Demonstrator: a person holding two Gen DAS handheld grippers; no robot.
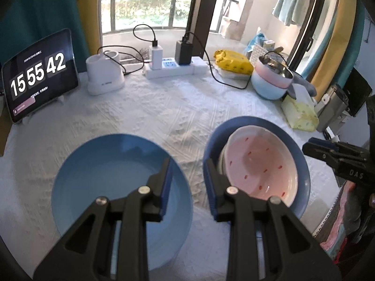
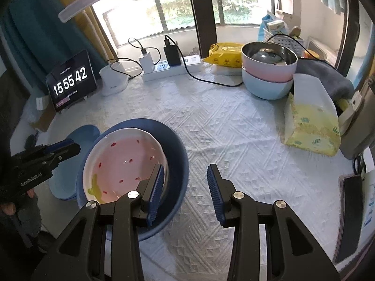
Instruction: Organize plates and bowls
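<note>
Both tools are hanging wide and empty, the left tool [image 1: 188, 185] between the light blue plate [image 1: 98, 175] and the dark blue plate [image 1: 302, 164] carrying the pink bowl [image 1: 260, 164] on the desk [image 1: 164, 117], the right tool [image 2: 185, 187] just beside that stack, so gathering plates seems under way, probably calling next for gripping a rim.

Black tool [image 1: 187, 182], blue ribbed pads [image 2: 155, 185], silver screws

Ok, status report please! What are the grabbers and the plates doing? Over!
Left gripper open, empty. Right gripper open, empty. Pink plate sits in dark blue plate; light blue plate lies alone beside them. Nothing blocking.
</note>
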